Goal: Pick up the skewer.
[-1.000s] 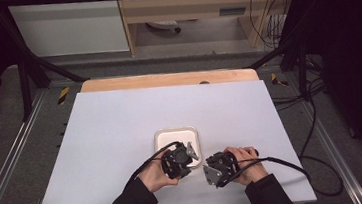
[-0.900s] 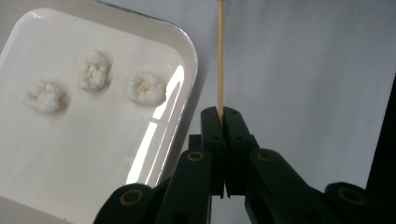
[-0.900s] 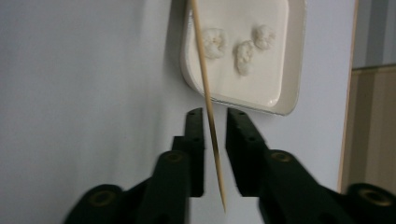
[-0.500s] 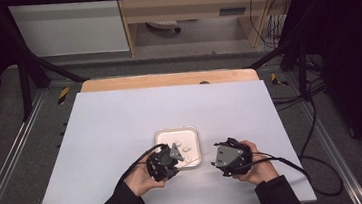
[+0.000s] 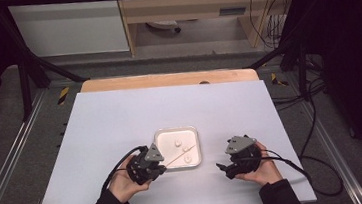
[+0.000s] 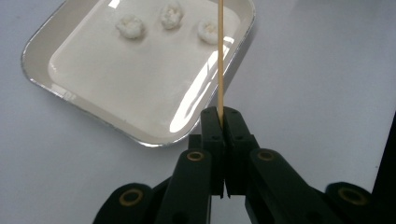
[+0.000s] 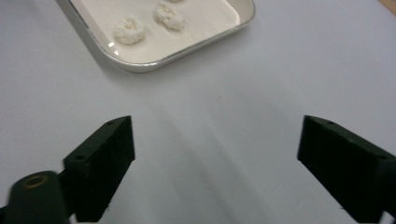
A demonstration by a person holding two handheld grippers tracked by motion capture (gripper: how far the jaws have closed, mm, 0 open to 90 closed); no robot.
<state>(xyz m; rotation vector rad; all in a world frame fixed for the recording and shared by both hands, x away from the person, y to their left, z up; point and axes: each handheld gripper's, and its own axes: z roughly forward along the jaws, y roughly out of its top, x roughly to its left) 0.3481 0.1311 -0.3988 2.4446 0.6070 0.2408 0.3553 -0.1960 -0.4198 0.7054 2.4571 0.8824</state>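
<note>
Left gripper (image 6: pixel 219 122) pinched skewer (image 6: pixel 220 60) over tray (image 5: pixel 158 136); right gripper (image 7: pixel 212 154) had backed off, jaws spread, ready for spearing.

Left gripper (image 6: pixel 223 122) jaws closed, right gripper (image 7: pixel 215 154) jaws apart.

1. No lettering, brand, number or sign can be read in any view.
2. The pale label strip (image 5: pixel 233 11) on the wooden shelf beyond the table is too small and blurred to read.
</note>
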